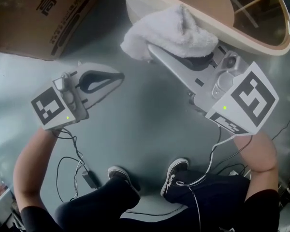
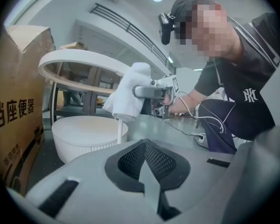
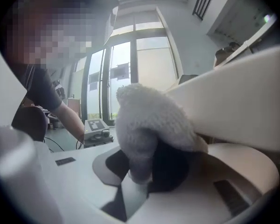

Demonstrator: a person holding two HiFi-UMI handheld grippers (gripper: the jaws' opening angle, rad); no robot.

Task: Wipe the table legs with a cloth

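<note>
A fluffy white cloth (image 1: pixel 171 33) is bunched round a thin white table leg (image 2: pixel 118 132) just under the round tabletop (image 1: pixel 261 45). My right gripper (image 1: pixel 152 50) is shut on the cloth, which covers its tips in the right gripper view (image 3: pixel 149 125). From the left gripper view, the cloth (image 2: pixel 128 94) sits high on the leg, with the right gripper (image 2: pixel 151 91) reaching in from the right. The leg rises from a round white base (image 2: pixel 86 134). My left gripper (image 1: pixel 117 77) hovers to the left of the cloth and apart from it, jaws shut with nothing between them.
A large brown cardboard box (image 1: pixel 43 18) stands at the far left, close to the table base. On the grey floor near me lie cables (image 1: pixel 72 163) and a small power block (image 1: pixel 90 179). My shoes (image 1: pixel 176 173) are below the grippers.
</note>
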